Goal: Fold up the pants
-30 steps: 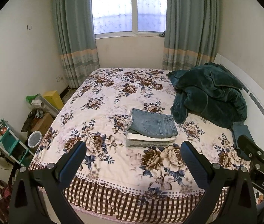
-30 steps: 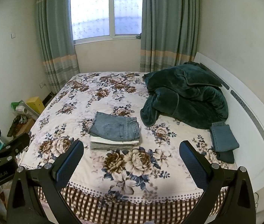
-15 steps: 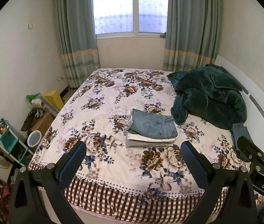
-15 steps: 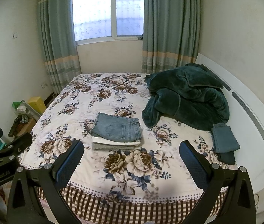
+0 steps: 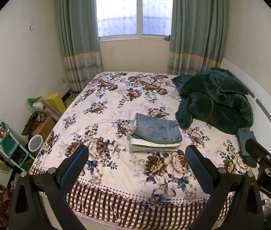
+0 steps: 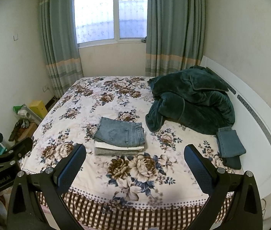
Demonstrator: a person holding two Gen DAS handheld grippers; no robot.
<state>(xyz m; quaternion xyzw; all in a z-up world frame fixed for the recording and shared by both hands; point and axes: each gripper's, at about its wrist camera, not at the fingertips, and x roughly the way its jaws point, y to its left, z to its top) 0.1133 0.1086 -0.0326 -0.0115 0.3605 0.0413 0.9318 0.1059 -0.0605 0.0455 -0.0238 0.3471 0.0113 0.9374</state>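
While both tools hang in the air off the foot of the bed, the left gripper [image 5: 136, 164] has its jaws spread wide with nothing between them, and the right gripper [image 6: 135, 163] is parted just as far and equally unladen. Past their blue pads lies the bed [image 5: 104, 115], covered by a floral quilt with a brown checked border along the near edge. Near the middle of that quilt sits a small stack: folded light-blue jeans [image 5: 157, 129] on top, a white folded garment [image 5: 154, 144] under them, and a grey folded piece [image 5: 147, 149] at the bottom. Well apart from the stack, toward the right edge of the bed beside the white headboard [image 6: 258, 126], a second pair of folded denim pants [image 6: 230, 140] lies over something dark. Just behind them a dark green plush blanket [image 6: 191, 103] is heaped in a crumpled mound. Beyond the bed, grey-green curtains [image 6: 58, 44] frame a bright window [image 6: 110, 13]. On the floor along the left wall stand a yellow box [image 5: 55, 99], a cardboard box and a small teal shelf [image 5: 7, 145].
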